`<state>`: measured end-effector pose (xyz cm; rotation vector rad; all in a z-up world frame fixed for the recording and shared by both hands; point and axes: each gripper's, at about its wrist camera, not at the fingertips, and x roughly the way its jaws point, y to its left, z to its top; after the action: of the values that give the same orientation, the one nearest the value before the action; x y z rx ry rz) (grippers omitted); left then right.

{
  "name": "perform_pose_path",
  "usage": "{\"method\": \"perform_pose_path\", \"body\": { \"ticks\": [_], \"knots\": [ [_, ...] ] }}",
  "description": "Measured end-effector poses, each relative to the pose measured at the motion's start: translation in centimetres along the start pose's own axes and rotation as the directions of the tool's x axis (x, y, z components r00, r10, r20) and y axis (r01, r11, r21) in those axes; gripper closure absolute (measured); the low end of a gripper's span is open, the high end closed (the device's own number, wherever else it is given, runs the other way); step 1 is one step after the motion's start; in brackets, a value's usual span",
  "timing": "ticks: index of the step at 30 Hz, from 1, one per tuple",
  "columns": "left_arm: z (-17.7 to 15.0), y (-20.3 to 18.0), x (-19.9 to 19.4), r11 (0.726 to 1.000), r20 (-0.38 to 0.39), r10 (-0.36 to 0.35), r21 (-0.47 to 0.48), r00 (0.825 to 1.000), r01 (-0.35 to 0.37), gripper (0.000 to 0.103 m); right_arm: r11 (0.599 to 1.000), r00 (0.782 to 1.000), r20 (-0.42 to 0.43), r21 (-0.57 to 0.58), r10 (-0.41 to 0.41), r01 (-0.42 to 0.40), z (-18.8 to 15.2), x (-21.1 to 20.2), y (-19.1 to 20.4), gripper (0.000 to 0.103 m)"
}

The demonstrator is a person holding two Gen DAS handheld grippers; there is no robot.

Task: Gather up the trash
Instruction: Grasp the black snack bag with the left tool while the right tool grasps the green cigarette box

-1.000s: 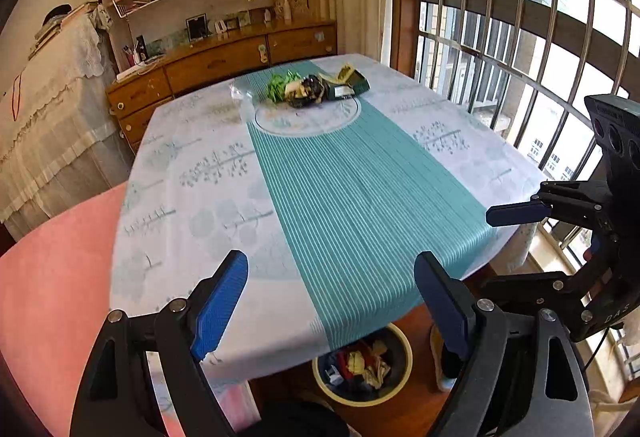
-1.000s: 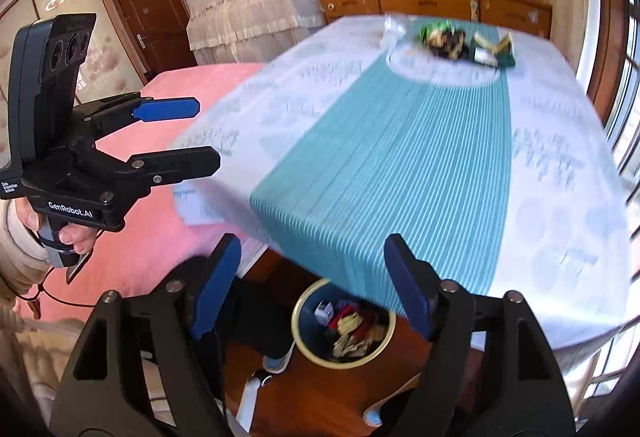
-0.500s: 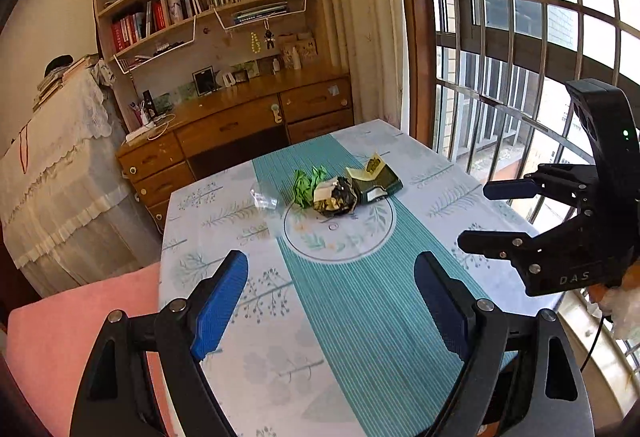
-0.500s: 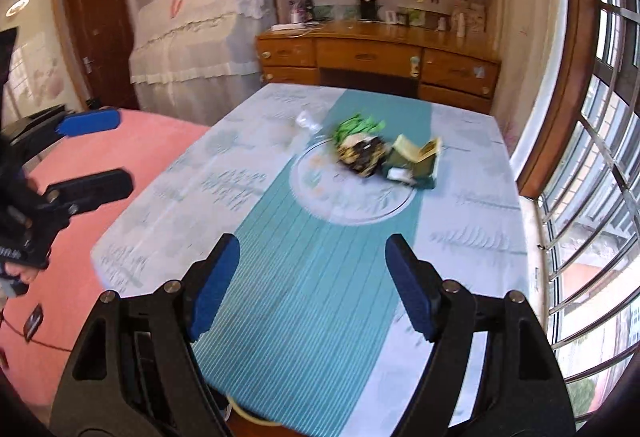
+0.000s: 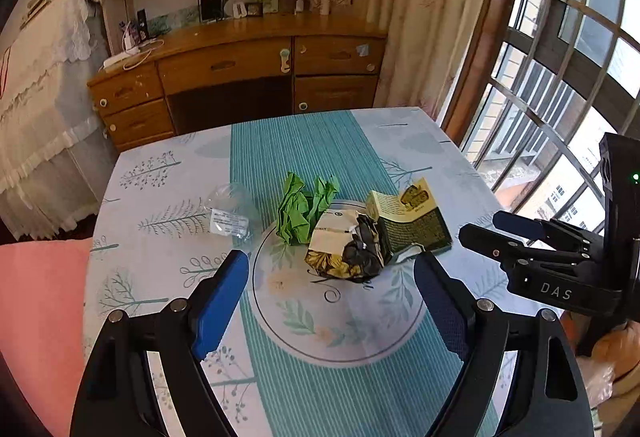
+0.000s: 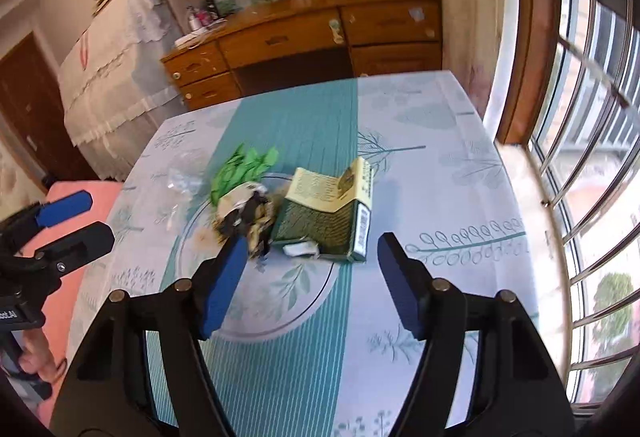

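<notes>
4 scraps: crumpled green paper (image 5: 304, 211), flattened carton (image 5: 412, 223)

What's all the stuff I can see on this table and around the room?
Crumpled paper: one, green, table centre.
Crushed wrapper: one, black, gold and white, against the paper.
Flattened box: one, dark green and cream, beside the wrapper.
Clear plastic: one, on the other side of the paper.
Tablecloth: one, white with a teal stripe.
Desk: one, wooden, beyond the table.
Left gripper: fingers blue, open, empty.
Right gripper: fingers blue, closing, nothing between them.
</notes>
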<state>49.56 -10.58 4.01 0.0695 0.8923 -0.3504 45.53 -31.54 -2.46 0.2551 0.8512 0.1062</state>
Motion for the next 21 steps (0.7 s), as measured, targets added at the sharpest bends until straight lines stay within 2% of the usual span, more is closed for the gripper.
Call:
{"method": "perform_pose_path", "body": {
  "ticks": [4, 10, 13, 15, 18, 21],
  "knots": [
    [0.9, 0.3, 5.3, 1.000, -0.045, 0.005, -0.030, 0.999, -0.006, 0.024, 0.998, 1.000, -0.028, 0.063, -0.001, 0.002, 0.6, 4.2, -2.4, 0.040],
    [0.3, -0.1, 10.0, 0.999, -0.081, 0.003, -0.035, 0.997, -0.006, 0.024, 0.987, 0.996, -0.075, 0.158, 0.050, -0.038, 0.5, 9.3, -5.3, 0.046],
    [-0.4, -0.5, 11.0, 1.000, -0.091, 0.006, -0.030, 0.996, -0.008, 0.024, 0.985, 0.992, -0.101, 0.163, 0.078, -0.061, -0.2, 11.0, -5.5, 0.056],
    [-0.8, -0.5, 11.7, 1.000, -0.102, 0.006, -0.030, 0.995, -0.009, 0.024, 0.980, 0.987, -0.111, 0.176, 0.112, -0.092, -0.9, 11.8, -5.6, 0.072],
    [-1.2, -0.7, 12.8, 0.999, -0.116, 0.008, -0.033, 0.993, -0.012, 0.024, 0.978, 0.989, -0.086, 0.180, 0.124, -0.107, -1.5, 11.7, -5.7, 0.078],
    [-1.5, -0.8, 13.9, 0.999, -0.138, 0.006, -0.039, 0.990, -0.011, 0.024, 0.986, 0.996, -0.067, 0.157, 0.066, -0.055, -1.8, 10.8, -5.8, 0.080]
  ]
}}
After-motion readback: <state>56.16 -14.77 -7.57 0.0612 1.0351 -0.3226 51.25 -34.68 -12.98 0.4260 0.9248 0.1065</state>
